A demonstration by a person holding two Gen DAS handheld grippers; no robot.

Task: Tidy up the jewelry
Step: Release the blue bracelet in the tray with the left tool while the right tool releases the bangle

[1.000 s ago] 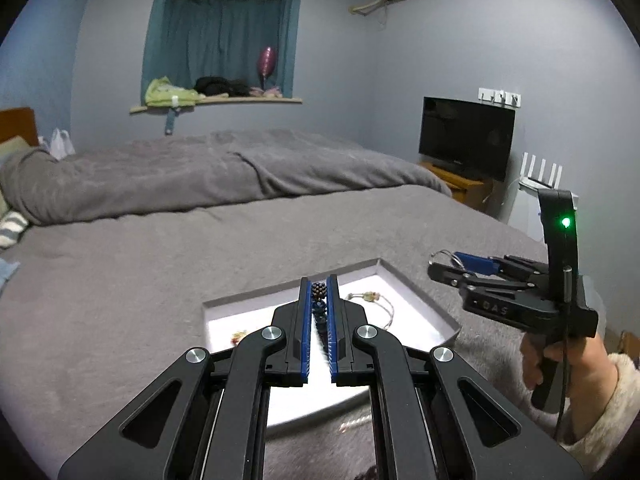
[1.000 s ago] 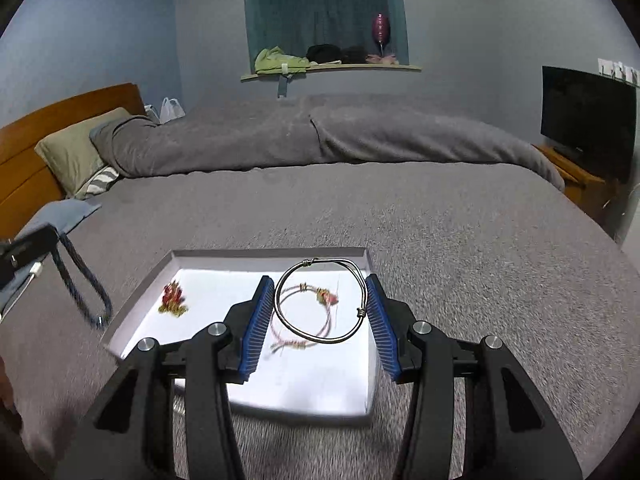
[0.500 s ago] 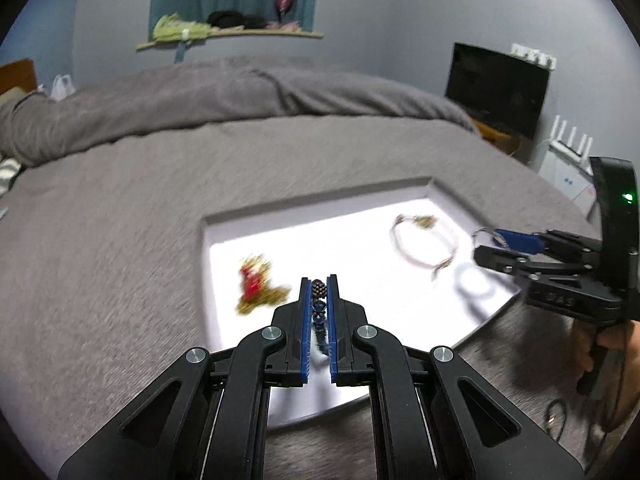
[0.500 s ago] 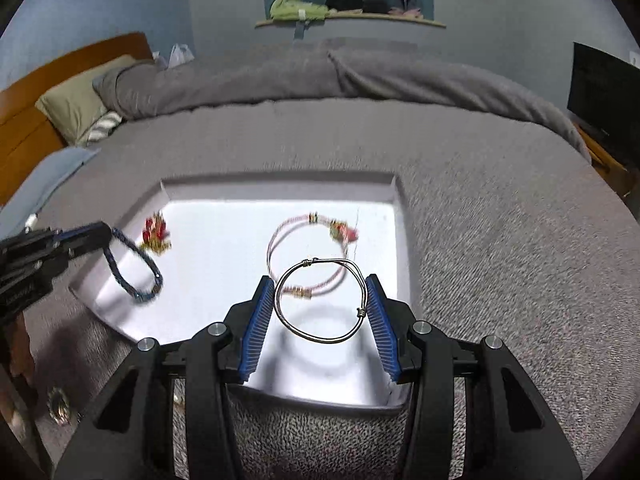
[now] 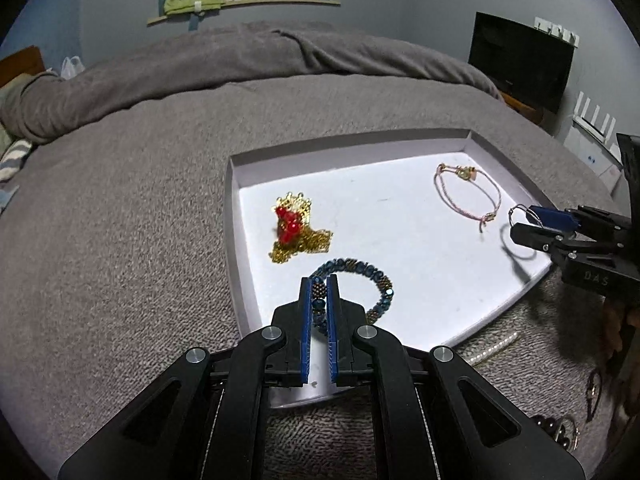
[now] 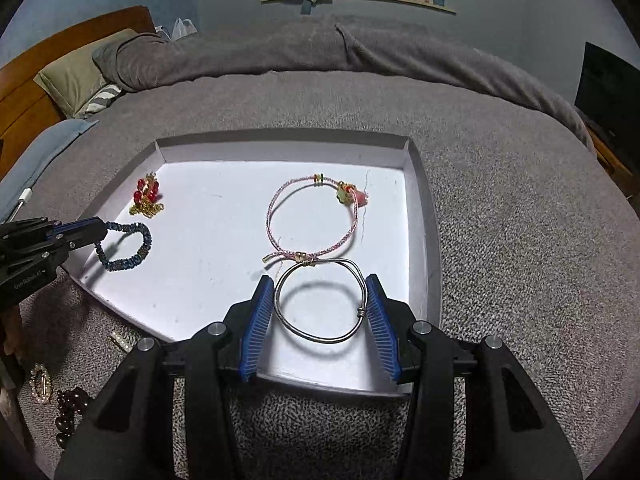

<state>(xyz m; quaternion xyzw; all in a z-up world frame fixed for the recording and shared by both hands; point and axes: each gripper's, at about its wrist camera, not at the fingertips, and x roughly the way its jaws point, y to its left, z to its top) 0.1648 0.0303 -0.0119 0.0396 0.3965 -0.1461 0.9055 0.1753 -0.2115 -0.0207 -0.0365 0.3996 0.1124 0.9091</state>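
Between the right gripper (image 6: 320, 312) jaws — silver bangle (image 6: 320, 300), over the tray (image 6: 424, 216).

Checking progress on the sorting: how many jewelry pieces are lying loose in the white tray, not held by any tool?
2: the gold-and-red chain piece by the tray's left wall, and the pink cord bracelet near the middle-right. The two tools hold two more bracelets over the tray.
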